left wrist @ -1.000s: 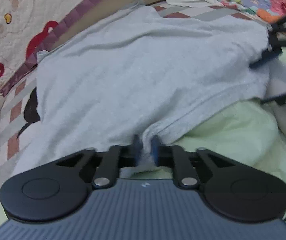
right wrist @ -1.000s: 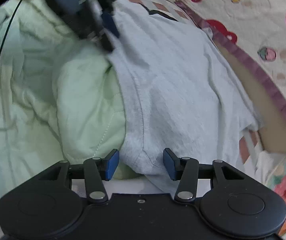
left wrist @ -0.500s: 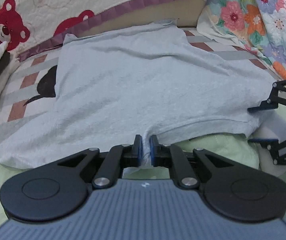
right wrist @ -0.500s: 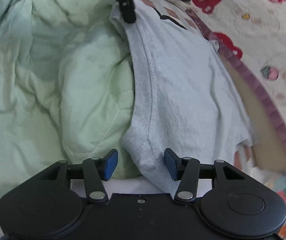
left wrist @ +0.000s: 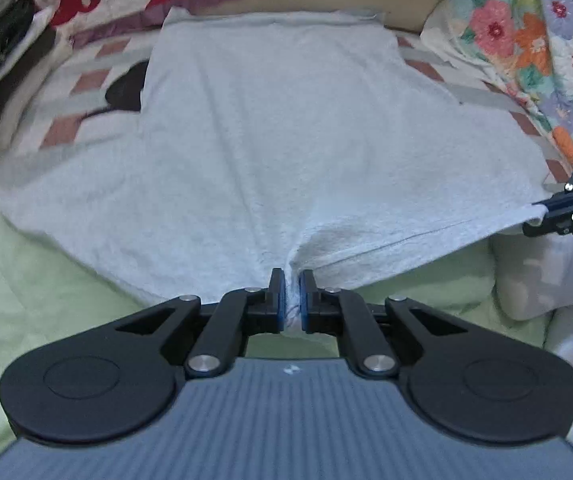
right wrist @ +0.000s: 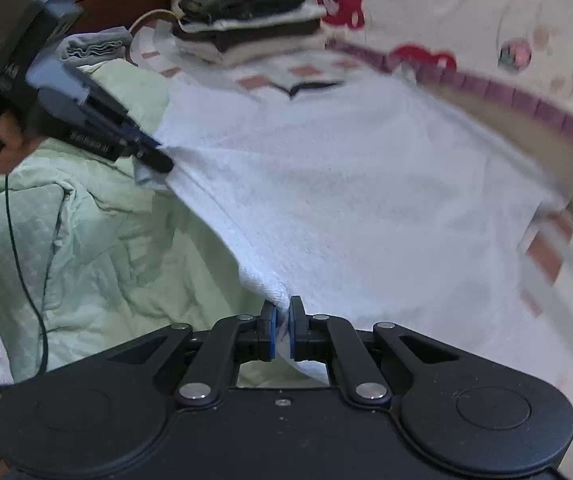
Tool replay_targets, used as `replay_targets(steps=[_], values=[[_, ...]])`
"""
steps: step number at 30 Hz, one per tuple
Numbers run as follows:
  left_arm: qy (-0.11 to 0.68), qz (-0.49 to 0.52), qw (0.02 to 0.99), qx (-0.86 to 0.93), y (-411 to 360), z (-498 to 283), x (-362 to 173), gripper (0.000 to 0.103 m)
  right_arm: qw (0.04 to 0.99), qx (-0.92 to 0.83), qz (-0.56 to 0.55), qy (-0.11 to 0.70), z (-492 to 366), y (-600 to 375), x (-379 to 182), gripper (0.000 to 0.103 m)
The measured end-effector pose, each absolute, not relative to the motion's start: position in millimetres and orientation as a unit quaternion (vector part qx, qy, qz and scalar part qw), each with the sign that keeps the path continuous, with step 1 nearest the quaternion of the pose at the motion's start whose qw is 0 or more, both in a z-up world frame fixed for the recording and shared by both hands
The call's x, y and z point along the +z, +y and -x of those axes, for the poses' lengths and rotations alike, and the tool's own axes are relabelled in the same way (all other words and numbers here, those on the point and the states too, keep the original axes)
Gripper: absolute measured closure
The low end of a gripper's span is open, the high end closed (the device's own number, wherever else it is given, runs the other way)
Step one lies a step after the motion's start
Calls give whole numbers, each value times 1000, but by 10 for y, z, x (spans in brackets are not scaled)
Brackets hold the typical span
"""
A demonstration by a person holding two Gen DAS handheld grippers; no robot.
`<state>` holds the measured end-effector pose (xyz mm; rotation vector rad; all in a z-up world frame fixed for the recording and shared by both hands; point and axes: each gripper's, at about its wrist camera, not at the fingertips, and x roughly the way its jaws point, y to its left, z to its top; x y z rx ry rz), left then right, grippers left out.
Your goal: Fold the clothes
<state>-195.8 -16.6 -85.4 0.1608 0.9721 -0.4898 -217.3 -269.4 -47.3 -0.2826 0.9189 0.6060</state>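
- The shirt (left wrist: pixel 270 136), pale grey, lies spread across the middle of the left wrist view, its far edge near the top of the frame and its hem toward the bottom.
- The left gripper (left wrist: pixel 291 294) has its jaws pinched on a bunched bit of the hem at lower centre.
- The right gripper (right wrist: pixel 282 326) has its jaws clamped on a hem corner at lower centre of the right wrist view; in the left view it sits at the right edge.
- A green quilt (right wrist: pixel 98 248) lies under the hem, lower left.
- A stack of folded clothes (right wrist: pixel 246 24) sits at top centre.
- A floral cloth (left wrist: pixel 546 40) fills the upper right.
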Motion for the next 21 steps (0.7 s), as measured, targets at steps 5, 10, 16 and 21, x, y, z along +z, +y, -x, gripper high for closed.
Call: replay_targets(steps=[5,10,16,21], values=[[464,-24,855,-232,23,1932,-774,87,843,286,109,442,2266,-2714,-474,97],[435,64,877,-193,528,1812,-572,68,843,289,87,445,2274,-2795,-464,96],[428,147,888,-81,1262,1346,-673,60,847,287,64,443,2214,-2802,-367,95],[439,166,883,-20,1606,954,-1000,58,845,284,76,447,2205,-2754,-376,95]])
